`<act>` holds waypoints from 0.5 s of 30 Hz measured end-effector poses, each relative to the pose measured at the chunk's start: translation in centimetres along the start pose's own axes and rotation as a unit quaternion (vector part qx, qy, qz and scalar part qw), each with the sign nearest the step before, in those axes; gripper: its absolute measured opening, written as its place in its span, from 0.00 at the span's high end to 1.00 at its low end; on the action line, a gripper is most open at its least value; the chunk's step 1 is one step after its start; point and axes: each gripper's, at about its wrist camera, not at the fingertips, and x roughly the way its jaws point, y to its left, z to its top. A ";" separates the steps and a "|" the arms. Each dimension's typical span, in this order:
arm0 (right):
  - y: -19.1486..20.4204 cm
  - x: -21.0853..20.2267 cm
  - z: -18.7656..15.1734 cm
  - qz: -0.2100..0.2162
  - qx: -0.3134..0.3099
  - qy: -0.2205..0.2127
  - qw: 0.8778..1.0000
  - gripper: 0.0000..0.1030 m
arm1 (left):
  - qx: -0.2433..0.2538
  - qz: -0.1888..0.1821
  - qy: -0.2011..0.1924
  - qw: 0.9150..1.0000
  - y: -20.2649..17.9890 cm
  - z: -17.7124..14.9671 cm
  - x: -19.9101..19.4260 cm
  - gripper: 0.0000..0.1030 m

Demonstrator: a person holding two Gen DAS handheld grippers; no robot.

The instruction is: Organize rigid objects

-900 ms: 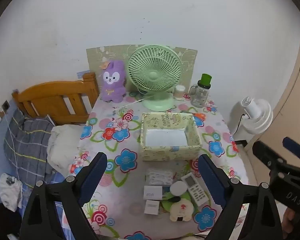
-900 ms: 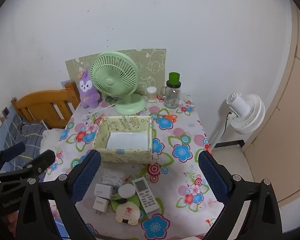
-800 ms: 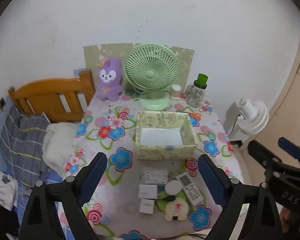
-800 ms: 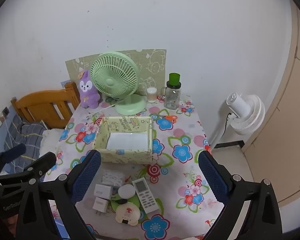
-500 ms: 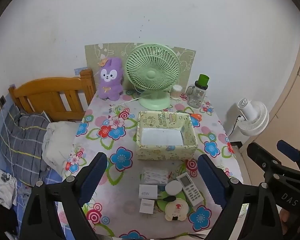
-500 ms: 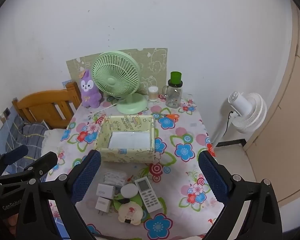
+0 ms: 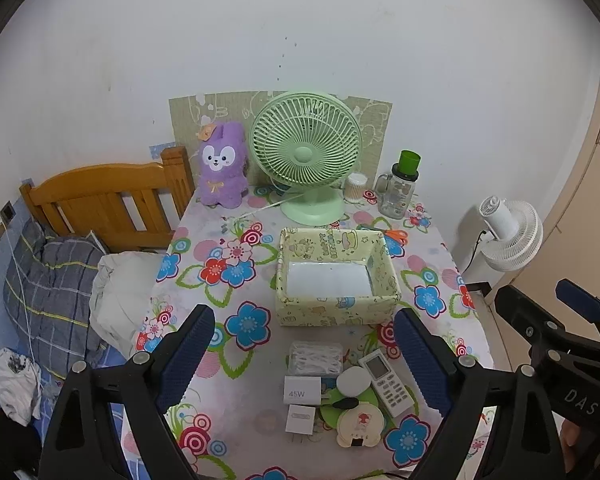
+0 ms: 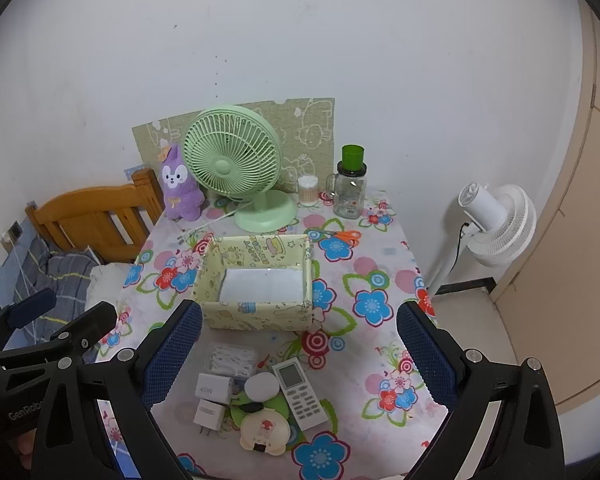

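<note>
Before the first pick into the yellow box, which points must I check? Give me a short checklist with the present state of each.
1. Left gripper open and holding nothing: ok.
2. Right gripper open and holding nothing: ok.
3. Yellow box open on top, only a white liner inside: ok.
4. Small items in reach near the table's front edge: remote control, 45W charger, white plug, round white disc: ok.
5. Items apart enough for a clean grip: not ok, the disc and remote crowd together.
6. Whether items overlap: cannot tell.

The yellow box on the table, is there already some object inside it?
No, the yellow box shows only its bare white bottom, and the remote lies on the tablecloth in front of it.
</note>
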 end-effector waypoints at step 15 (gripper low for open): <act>0.4 -0.1 0.0 0.014 0.000 -0.010 1.000 0.03 | -0.004 0.004 -0.006 1.000 -0.2 0.4 0.3 0.11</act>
